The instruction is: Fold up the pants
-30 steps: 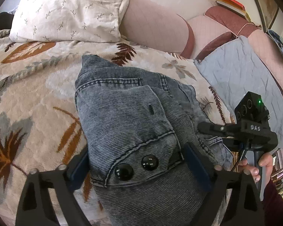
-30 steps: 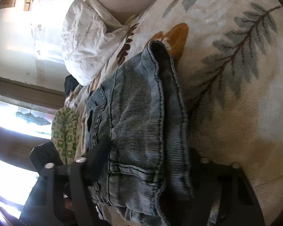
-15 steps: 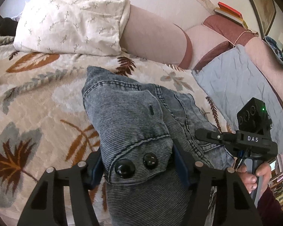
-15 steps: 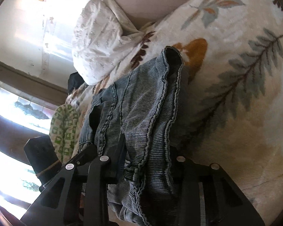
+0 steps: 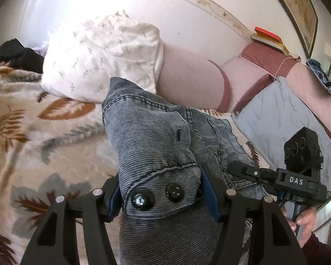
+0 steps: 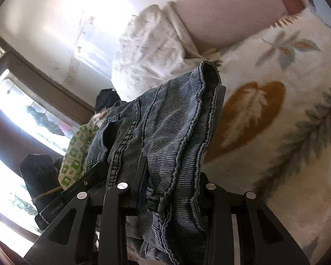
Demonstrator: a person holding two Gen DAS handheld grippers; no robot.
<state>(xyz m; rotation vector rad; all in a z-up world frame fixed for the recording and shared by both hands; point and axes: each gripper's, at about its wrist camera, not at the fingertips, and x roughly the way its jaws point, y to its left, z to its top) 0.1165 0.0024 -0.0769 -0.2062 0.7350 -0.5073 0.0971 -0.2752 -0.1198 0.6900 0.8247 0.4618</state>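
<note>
Now left tool clamps pants waistband; right tool apparently pinches bunched denim.

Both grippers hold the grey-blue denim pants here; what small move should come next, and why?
Probably lift both a bit higher together. The left gripper is shut on the grey-blue denim pants at the two black buttons, the right gripper on a bunched seam, both jaws having just closed. Most of the cloth looks crumpled above the leaf-patterned blanket, so it likely needs to hang free first.
</note>
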